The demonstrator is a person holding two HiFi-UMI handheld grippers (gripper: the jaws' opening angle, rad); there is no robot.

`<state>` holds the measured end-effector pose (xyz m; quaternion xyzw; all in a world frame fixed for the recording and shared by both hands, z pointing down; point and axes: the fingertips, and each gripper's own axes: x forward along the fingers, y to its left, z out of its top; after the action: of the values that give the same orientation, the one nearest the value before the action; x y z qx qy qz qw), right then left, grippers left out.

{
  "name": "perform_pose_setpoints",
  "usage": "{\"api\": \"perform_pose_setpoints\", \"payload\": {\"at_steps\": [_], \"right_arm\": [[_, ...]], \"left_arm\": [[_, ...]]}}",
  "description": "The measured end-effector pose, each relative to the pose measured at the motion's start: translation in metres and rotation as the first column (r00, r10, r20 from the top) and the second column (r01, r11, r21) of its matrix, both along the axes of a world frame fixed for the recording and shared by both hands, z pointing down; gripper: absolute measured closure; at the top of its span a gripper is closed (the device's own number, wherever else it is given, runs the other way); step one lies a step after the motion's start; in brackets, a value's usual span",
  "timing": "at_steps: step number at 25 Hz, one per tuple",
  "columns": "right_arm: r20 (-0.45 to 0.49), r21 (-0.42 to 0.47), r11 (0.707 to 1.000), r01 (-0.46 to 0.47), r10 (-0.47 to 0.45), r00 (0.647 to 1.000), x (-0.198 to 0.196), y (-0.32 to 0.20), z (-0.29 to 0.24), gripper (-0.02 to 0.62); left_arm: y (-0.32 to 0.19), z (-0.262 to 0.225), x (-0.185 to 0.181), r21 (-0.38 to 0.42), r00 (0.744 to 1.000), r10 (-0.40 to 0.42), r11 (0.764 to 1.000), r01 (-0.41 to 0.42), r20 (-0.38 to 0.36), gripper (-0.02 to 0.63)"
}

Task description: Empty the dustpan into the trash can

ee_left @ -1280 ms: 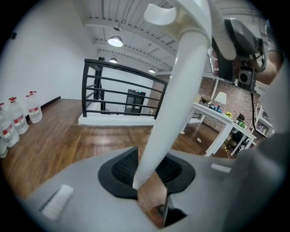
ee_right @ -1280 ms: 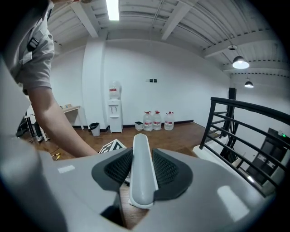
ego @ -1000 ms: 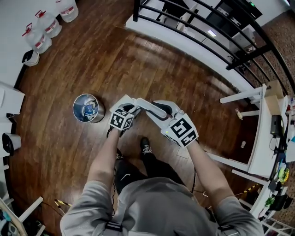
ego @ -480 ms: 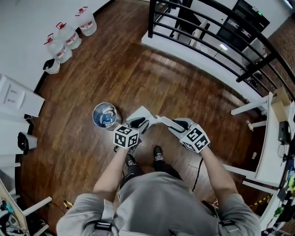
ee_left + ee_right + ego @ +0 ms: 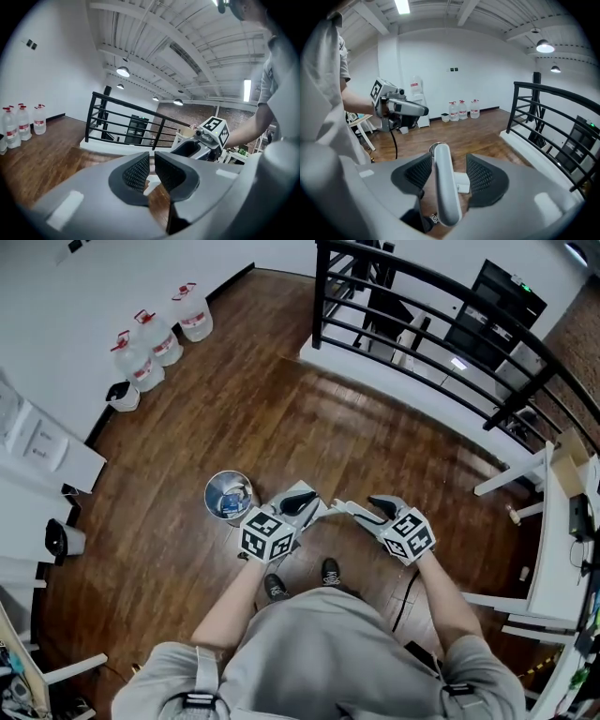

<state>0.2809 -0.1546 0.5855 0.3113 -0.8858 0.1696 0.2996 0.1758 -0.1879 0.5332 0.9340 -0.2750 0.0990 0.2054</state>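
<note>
A round metal trash can [image 5: 229,495] stands on the wood floor, with some rubbish inside. Just right of it the white dustpan [image 5: 317,511] hangs above the floor, its long handle [image 5: 442,187] running back between the right gripper's pads. The right gripper [image 5: 373,512] has its jaws opening: the handle leans on the left pad and a gap shows at the right pad. My left gripper [image 5: 302,505] hovers at the pan end. Its jaws are closing to a narrow slit with nothing between them [image 5: 151,171]. Across from it, the right gripper's marker cube [image 5: 213,131] shows.
Several water jugs [image 5: 155,338] line the white wall at the upper left. A black railing [image 5: 422,334] crosses the back. A white table [image 5: 534,512] stands at the right and white cabinets [image 5: 37,446] at the left. The person's shoes [image 5: 275,587] are below the grippers.
Both grippers and the dustpan have come up from the floor beside the can, the left one most. The head view has pulled back and shows more floor.
</note>
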Motion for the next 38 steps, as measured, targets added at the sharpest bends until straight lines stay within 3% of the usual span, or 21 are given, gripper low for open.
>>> {"api": "perform_pose_setpoints", "payload": {"at_steps": [7, 9, 11, 14, 24, 38], "right_arm": [[0.238, 0.150, 0.986, -0.079, 0.041, 0.970, -0.046, -0.043, -0.095, 0.397], [0.288, 0.201, 0.976, -0.083, 0.022, 0.957, -0.066, -0.055, -0.122, 0.452], [0.328, 0.250, 0.964, -0.091, 0.004, 0.945, -0.085, -0.064, -0.145, 0.595], [0.382, 0.294, 0.953, -0.075, -0.045, 0.923, -0.117, -0.069, -0.171, 0.595], [0.333, 0.384, 0.921, 0.063, -0.202, 0.921, -0.195, -0.072, -0.206, 0.595], [0.351, 0.400, 0.915, 0.061, -0.214, 0.912, -0.204, -0.072, -0.221, 0.595]], "left_arm": [[-0.012, -0.049, -0.025, 0.081, 0.998, -0.041, 0.996, 0.046, -0.055, 0.600], [-0.018, -0.071, -0.038, 0.120, 0.995, -0.072, 0.989, 0.080, -0.070, 0.600], [-0.023, -0.092, -0.054, 0.161, 0.991, -0.109, 0.980, 0.121, -0.081, 0.600], [-0.027, -0.119, -0.078, 0.207, 0.983, -0.151, 0.963, 0.170, -0.107, 0.600], [-0.027, -0.156, -0.127, 0.239, 0.959, -0.232, 0.934, 0.266, -0.162, 0.595], [-0.027, -0.170, -0.131, 0.274, 0.953, -0.255, 0.916, 0.293, -0.165, 0.594]]}}
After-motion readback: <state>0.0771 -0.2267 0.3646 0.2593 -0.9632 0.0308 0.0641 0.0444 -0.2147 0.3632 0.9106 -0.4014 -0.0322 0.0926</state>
